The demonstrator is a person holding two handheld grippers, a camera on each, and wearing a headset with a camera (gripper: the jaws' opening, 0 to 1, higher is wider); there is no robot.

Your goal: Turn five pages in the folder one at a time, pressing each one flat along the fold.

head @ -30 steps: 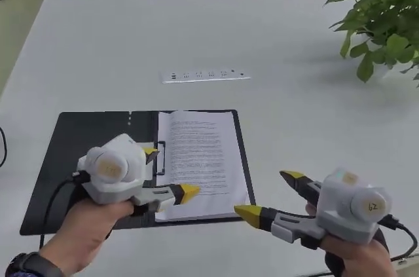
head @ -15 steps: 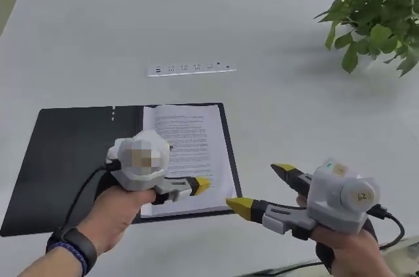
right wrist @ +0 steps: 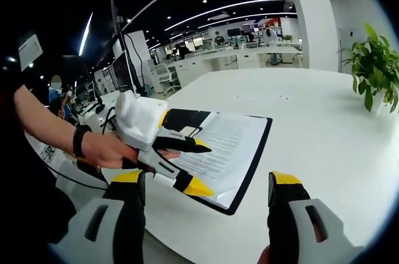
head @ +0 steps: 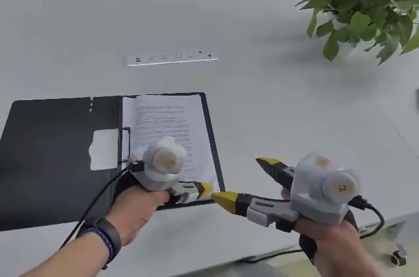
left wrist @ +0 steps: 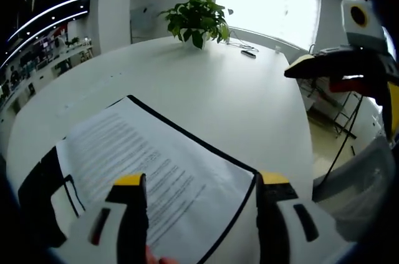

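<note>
The head view shows the open black folder [head: 52, 159] on the table [head: 275, 93], printed page [head: 167, 126] on its right half, and the left gripper [head: 196, 185] over the page's near corner with one jaw hidden behind its body. The two gripper views show those jaws spread, the corner between them, contact unclear. Right of the folder the right gripper [head: 242, 180] is spread wide above the table, and the potted plant [head: 363, 5] is cut off far right.

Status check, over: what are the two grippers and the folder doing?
Left gripper open at the page, near right corner. Right gripper open beside the folder, holding nothing. Folder open, page lying flat. Plant and power strip well aside.
</note>
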